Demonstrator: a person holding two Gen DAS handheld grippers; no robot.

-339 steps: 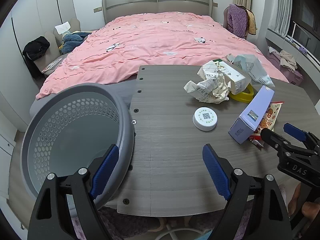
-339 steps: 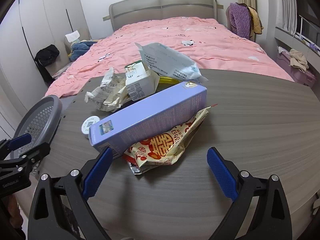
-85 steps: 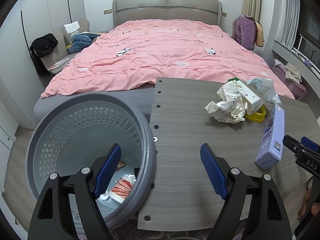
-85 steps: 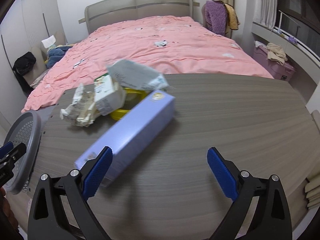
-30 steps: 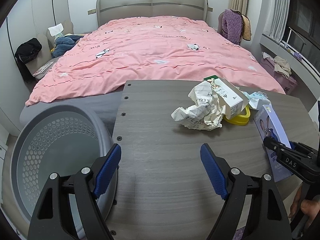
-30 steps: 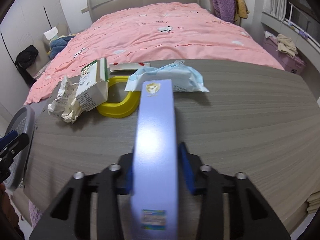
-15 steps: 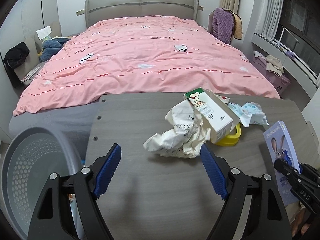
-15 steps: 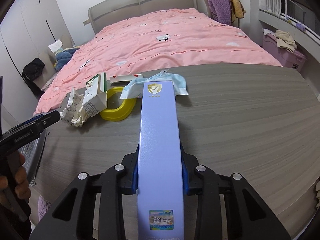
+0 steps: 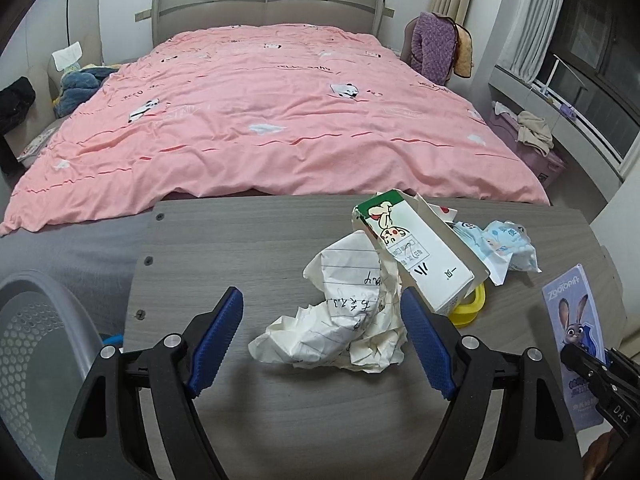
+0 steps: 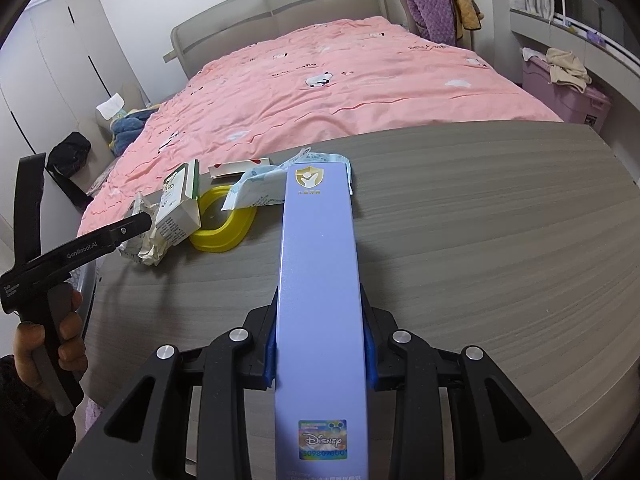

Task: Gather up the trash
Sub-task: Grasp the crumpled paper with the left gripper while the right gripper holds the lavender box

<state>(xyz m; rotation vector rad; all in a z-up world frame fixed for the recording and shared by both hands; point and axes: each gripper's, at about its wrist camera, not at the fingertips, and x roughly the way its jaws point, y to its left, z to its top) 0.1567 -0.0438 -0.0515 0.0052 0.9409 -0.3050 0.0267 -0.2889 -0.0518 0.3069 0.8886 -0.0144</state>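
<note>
My right gripper [image 10: 320, 354] is shut on a long lilac carton [image 10: 320, 280], held lengthwise above the grey wooden table [image 10: 500, 248]; the same carton [image 9: 576, 340] shows at the right edge of the left wrist view. My left gripper [image 9: 322, 340] is open, its blue pads either side of a crumpled sheet of lined paper [image 9: 340, 320] without touching it. A white and green milk carton [image 9: 416, 260] leans on the paper, over a yellow lid [image 9: 472, 304]. A pale blue wrapper [image 9: 504, 244] lies behind. The grey perforated basket [image 9: 36, 340] stands at the table's left end.
A bed with a pink cover [image 9: 272, 120] runs along the table's far edge. A person's hand [image 10: 48, 344] holds the left gripper's handle at the table's left. A purple storage box [image 10: 568, 92] with clothes sits by the window at the right.
My left gripper has swung right, from near the basket to around the crumpled paper. My right gripper, shut on the lilac carton, has lifted it slightly.
</note>
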